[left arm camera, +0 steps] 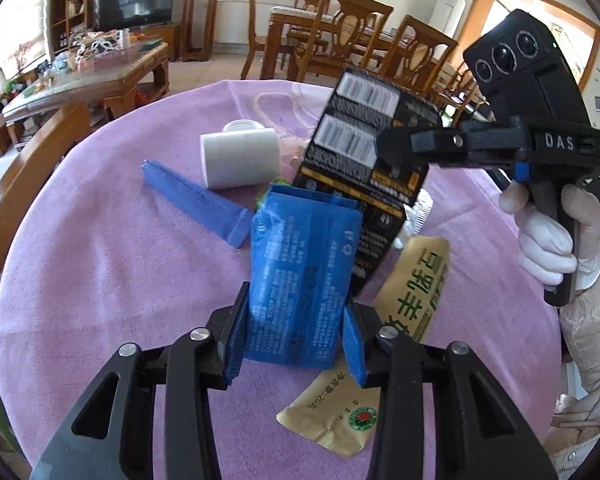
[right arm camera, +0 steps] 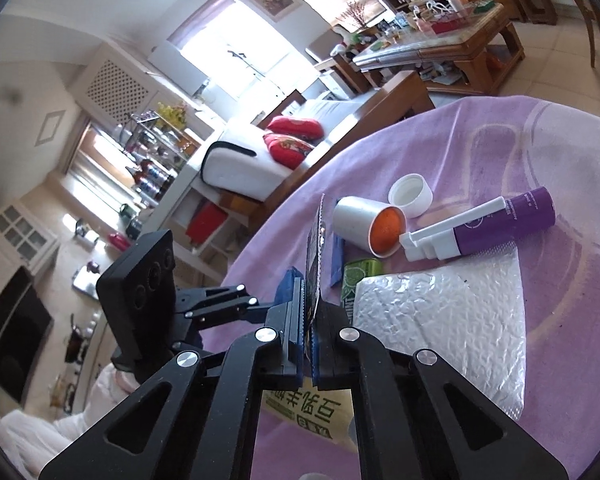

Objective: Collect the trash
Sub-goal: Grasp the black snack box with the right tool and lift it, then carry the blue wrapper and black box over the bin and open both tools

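My left gripper (left arm camera: pixel 296 320) is shut on a blue foil pouch (left arm camera: pixel 300 272), held upright with its top open. My right gripper (left arm camera: pixel 384 146) is shut on a flat black blister card (left arm camera: pixel 368 152) and holds it edge-down over the pouch's open top. In the right wrist view my right gripper (right arm camera: pixel 310 344) clamps the card (right arm camera: pixel 314 268) edge-on. A gold sachet (left arm camera: pixel 412 292) lies on the purple tablecloth (left arm camera: pixel 120 280) under both; it also shows in the right wrist view (right arm camera: pixel 300 412). A white tub (right arm camera: pixel 364 224) lies on its side, orange inside.
A blue strip (left arm camera: pixel 196 200) lies left of the pouch. A white lid (right arm camera: pixel 410 194), a purple spray bottle (right arm camera: pixel 496 224), a silver bubble mailer (right arm camera: pixel 440 316) and a green can (right arm camera: pixel 360 272) are on the table. Wooden chairs (left arm camera: pixel 340 40) stand behind.
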Demonstrator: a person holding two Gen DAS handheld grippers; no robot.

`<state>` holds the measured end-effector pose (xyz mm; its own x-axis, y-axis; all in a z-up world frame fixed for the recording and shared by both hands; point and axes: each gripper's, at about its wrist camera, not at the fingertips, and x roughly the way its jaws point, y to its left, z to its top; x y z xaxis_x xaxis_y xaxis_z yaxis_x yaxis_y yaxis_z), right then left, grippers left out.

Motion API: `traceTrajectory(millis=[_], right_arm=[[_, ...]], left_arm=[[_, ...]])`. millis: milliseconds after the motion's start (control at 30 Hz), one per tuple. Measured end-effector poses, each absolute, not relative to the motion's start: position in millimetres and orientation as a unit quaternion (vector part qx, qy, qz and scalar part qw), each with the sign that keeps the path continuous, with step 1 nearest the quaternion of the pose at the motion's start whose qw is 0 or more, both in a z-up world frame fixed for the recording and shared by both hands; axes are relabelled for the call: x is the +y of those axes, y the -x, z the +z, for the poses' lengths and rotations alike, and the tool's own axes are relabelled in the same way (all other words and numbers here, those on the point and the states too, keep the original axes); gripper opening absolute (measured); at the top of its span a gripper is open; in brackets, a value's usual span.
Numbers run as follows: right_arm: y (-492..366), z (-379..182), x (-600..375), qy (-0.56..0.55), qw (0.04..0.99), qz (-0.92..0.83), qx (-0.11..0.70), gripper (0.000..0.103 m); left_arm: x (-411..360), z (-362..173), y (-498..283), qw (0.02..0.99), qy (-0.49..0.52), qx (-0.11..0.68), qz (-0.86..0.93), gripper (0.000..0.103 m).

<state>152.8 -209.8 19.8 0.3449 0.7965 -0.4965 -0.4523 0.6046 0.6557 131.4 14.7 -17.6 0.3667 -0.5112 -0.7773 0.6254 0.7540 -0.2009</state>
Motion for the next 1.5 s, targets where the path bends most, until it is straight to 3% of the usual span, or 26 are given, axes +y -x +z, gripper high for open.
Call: traceTrajectory(millis=[567, 1000, 1500], right_arm=[[-79, 72, -296, -0.167, 0.884, 0.289, 0.326, 0.003], [-2, 73, -442, -0.194, 0.93, 0.153, 0.272, 0.003], [95, 30, -622, -0.235, 0.94, -0.019, 0.247, 0.003]], left_arm=[[-33, 30, -105, 0.857, -0.072, 0.372, -0.348, 0.037], [-186, 54, -85, 0.826, -0.065, 0.343, -0.442, 0.038], [-369, 25, -62, 0.759, -0.074, 0.382, -0.522, 0.038]])
